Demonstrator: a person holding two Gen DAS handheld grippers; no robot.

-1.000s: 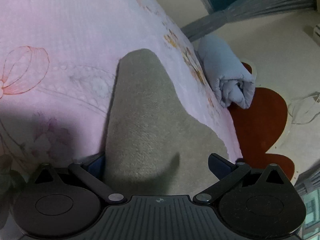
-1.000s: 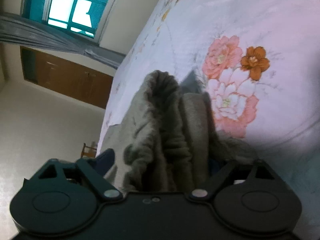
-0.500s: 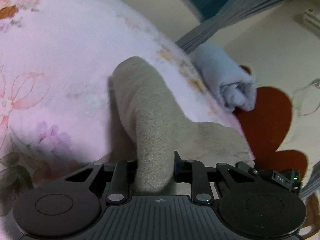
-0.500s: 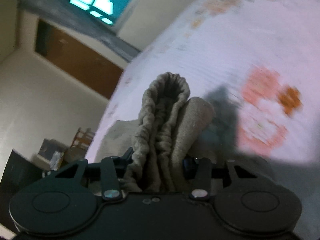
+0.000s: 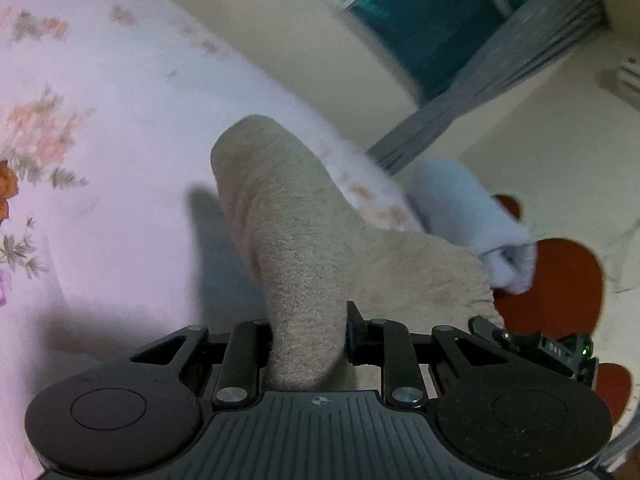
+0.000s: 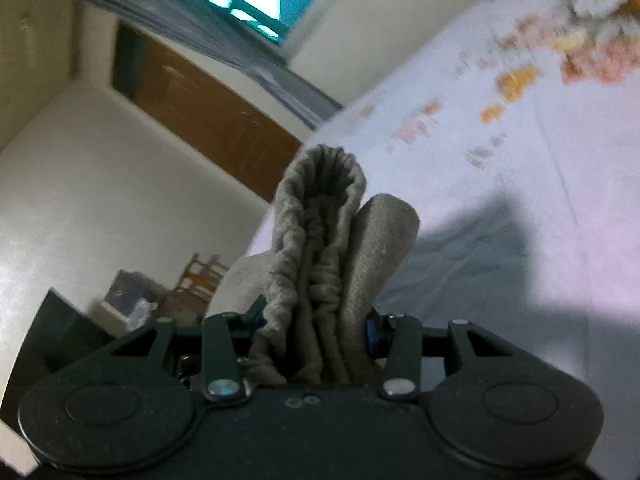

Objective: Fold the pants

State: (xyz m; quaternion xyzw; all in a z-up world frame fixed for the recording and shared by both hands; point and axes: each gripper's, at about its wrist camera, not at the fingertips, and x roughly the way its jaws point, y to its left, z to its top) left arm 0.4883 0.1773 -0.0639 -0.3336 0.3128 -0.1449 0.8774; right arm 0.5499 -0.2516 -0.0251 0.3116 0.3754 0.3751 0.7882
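The pants are beige and fuzzy. In the left wrist view my left gripper (image 5: 308, 330) is shut on a fold of the pants (image 5: 296, 240), which rises as a ridge above the bed; more of the cloth spreads to the right. In the right wrist view my right gripper (image 6: 316, 324) is shut on the gathered elastic waistband of the pants (image 6: 320, 240), bunched upright between the fingers. Both hold the cloth lifted off the flowered bedsheet (image 5: 100, 160); the sheet also shows in the right wrist view (image 6: 520, 140).
A rolled light-blue blanket (image 5: 476, 224) lies at the bed's far edge, with a red floor mat (image 5: 560, 288) beyond it. A wooden door (image 6: 208, 120), curtains and a window stand behind. A chair and boxes (image 6: 160, 300) sit on the floor left of the bed.
Both grippers went from open around the pants to shut on them, then lifted the cloth up off the bed; the views tilted up toward the walls and window.
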